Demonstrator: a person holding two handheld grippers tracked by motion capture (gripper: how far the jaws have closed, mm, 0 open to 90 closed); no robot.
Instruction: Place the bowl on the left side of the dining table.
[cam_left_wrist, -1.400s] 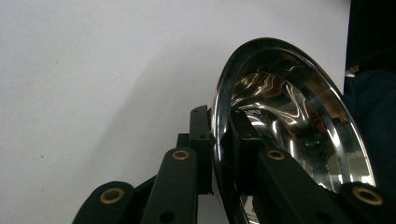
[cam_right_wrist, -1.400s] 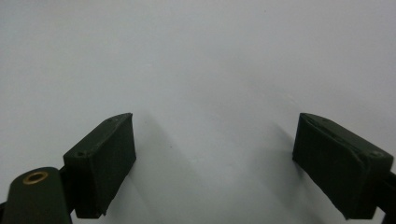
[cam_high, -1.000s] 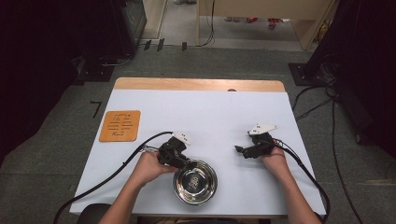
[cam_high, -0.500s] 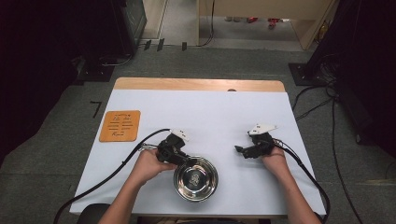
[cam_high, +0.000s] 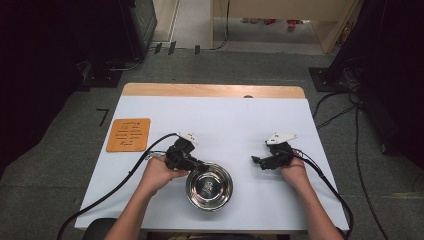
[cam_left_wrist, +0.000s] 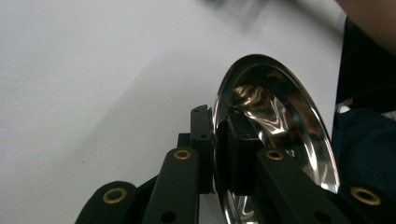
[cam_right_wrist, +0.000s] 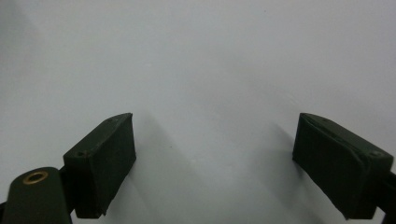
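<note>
Jaws of the left gripper (cam_left_wrist: 219, 154) are pinching the rim of the bowl (cam_high: 209, 186), one pad inside, one outside. The bowl, shiny steel and round, is sitting near the table's (cam_high: 225, 120) front edge. The right gripper (cam_right_wrist: 215, 163) is gaping wide, holding nothing.

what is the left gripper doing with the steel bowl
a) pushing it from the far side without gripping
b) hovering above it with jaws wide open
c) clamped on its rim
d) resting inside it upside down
c: in the left gripper view the left gripper has its jaws shut on the rim of the steel bowl, one pad outside the wall and one inside, while the right gripper stands open over the bare table.
</note>
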